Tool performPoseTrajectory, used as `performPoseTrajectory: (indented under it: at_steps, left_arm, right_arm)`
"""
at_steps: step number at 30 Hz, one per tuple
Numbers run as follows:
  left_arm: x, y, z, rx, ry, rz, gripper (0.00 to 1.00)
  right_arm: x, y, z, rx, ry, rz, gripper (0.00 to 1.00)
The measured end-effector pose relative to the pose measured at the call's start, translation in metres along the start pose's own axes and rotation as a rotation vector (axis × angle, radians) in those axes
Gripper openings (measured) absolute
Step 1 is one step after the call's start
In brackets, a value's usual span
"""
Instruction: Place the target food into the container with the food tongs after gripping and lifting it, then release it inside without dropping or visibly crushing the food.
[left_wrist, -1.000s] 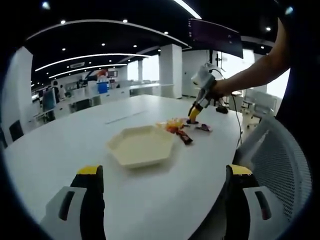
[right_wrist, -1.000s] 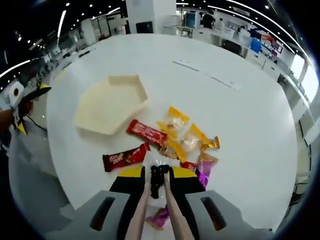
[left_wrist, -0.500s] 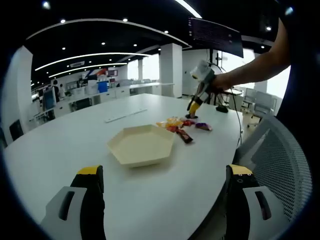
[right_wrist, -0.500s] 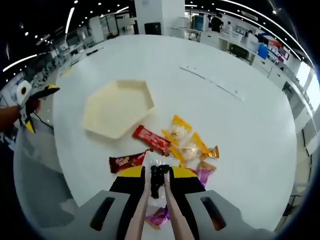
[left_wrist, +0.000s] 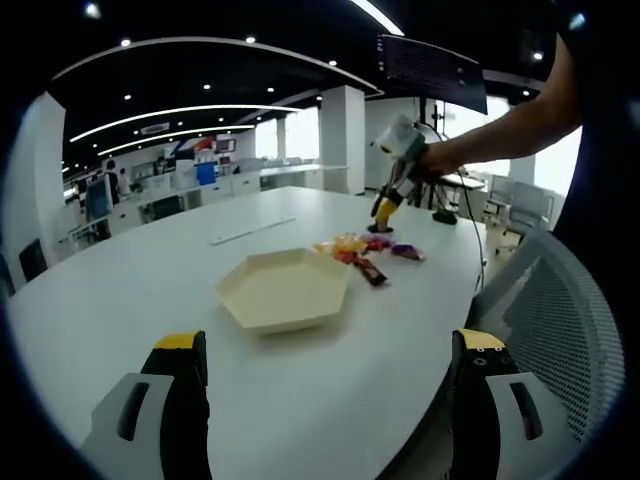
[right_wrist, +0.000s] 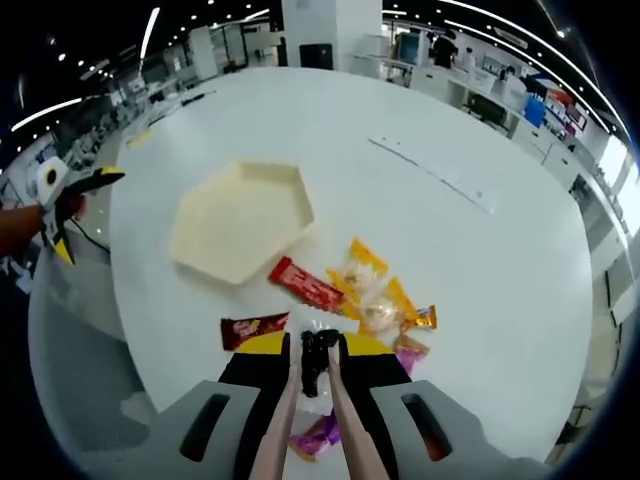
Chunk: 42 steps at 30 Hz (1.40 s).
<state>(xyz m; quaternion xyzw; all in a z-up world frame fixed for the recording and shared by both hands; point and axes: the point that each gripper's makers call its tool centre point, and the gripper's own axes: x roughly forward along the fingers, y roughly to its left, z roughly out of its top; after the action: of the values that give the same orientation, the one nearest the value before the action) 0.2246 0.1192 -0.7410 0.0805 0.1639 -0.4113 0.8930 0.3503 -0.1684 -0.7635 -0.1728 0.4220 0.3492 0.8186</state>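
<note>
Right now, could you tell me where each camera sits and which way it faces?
Left gripper view: low at the table's near edge, facing level across the hexagonal tray toward the snack packets; own jaws wide apart; the person's arm raises the right gripper.
Right gripper view: high above, facing down on packets and tray; its jaws clamp tongs pinching a dark morsel; left gripper at left.
Shared: tray, packets, table.
</note>
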Motion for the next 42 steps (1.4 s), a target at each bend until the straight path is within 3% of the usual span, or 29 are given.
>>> performPoseTrajectory:
  at_steps: [21, 42]
  left_arm:
    - [-0.001, 0.001, 0.002, 0.003, -0.007, 0.006, 0.99]
    - [-0.001, 0.004, 0.002, 0.000, -0.008, 0.020, 0.99]
  right_arm:
    - [0.015, 0.031, 0.043, -0.120, -0.008, 0.085, 0.19]
    - [0.035, 0.066, 0.103, -0.267, -0.008, 0.173, 0.19]
